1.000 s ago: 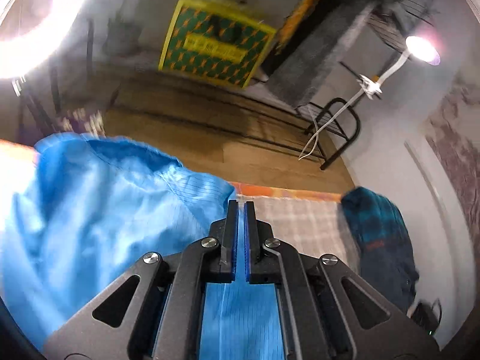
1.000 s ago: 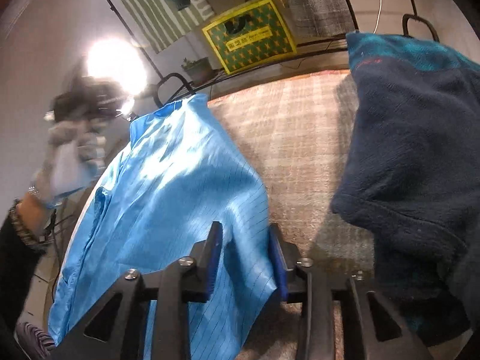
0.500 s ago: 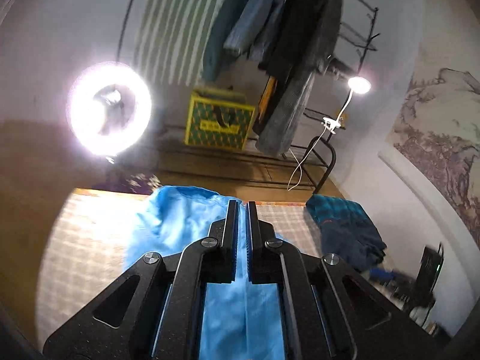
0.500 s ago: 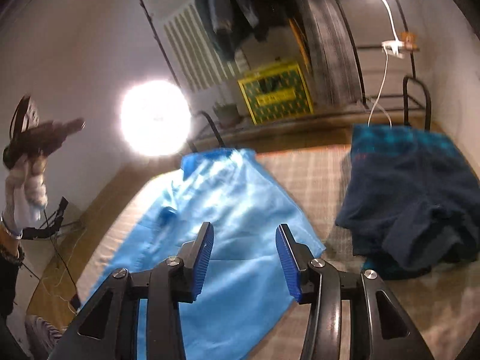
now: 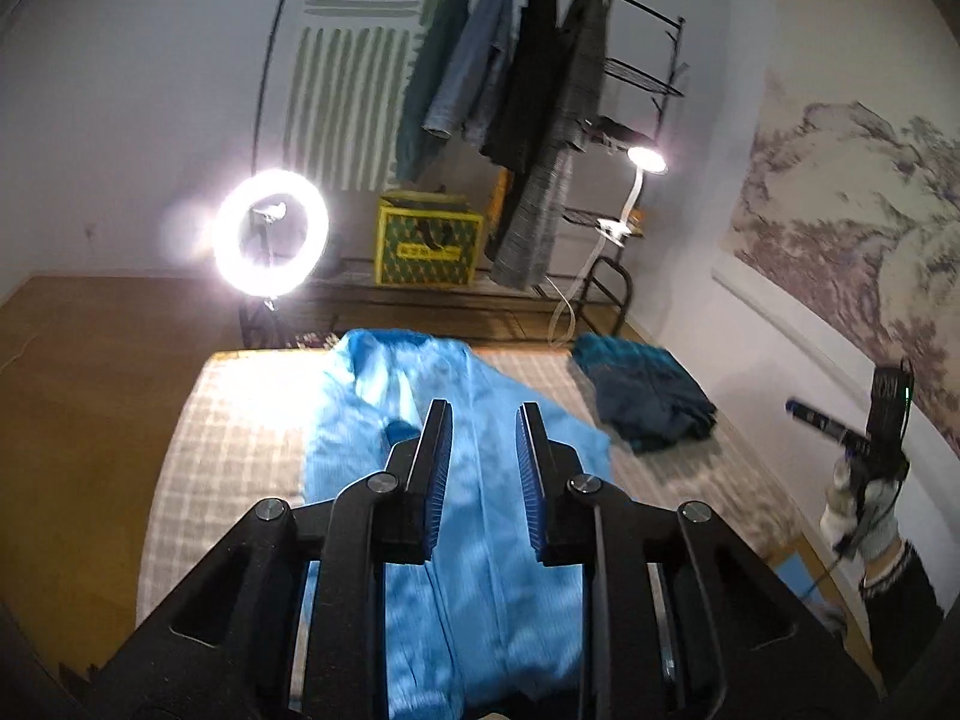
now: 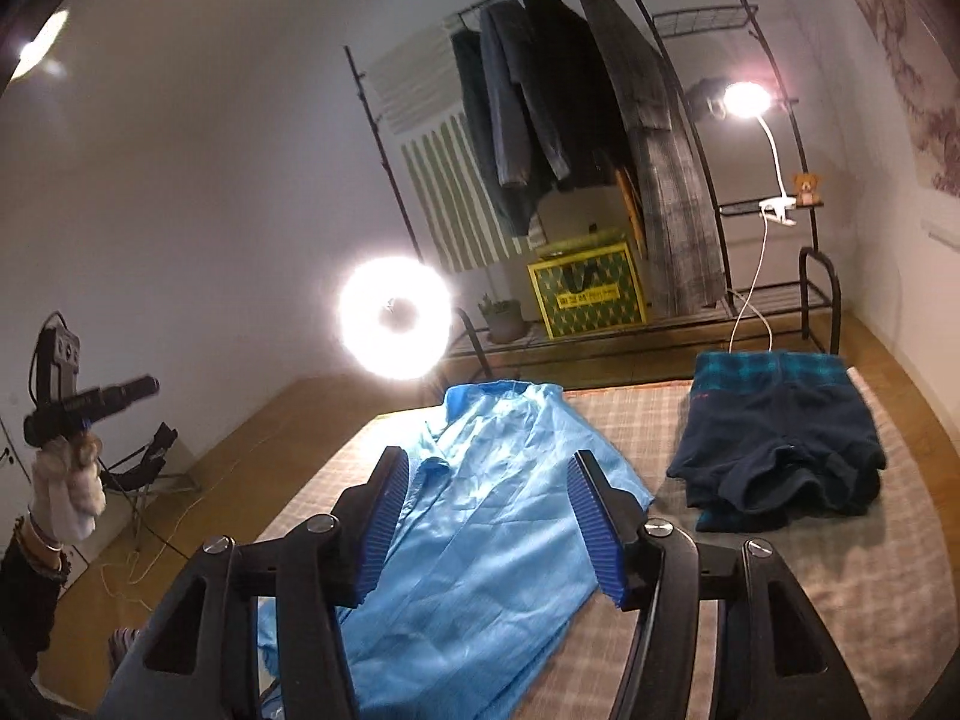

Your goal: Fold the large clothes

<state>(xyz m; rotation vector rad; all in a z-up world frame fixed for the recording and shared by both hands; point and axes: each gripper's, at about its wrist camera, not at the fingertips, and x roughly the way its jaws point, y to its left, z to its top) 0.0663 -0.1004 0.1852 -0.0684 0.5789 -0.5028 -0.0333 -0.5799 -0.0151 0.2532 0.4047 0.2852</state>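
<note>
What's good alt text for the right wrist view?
An open right claw hangs above a blue shirt spread on a checked bed. A dark folded garment lies to the shirt's right; a ring light and clothes rack stand behind.

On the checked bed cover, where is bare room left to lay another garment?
Bare checked cover runs as a strip between the blue shirt and the folded dark garments. Another bare patch lies on the shirt's ring light side, and one nearer the camera, below the dark pile. The middle is taken up by the shirt.

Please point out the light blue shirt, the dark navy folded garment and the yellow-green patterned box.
light blue shirt [image 6: 498, 516], right wrist view, front panel
dark navy folded garment [image 6: 780, 438], right wrist view, middle
yellow-green patterned box [image 5: 429, 246], left wrist view, front face
</note>
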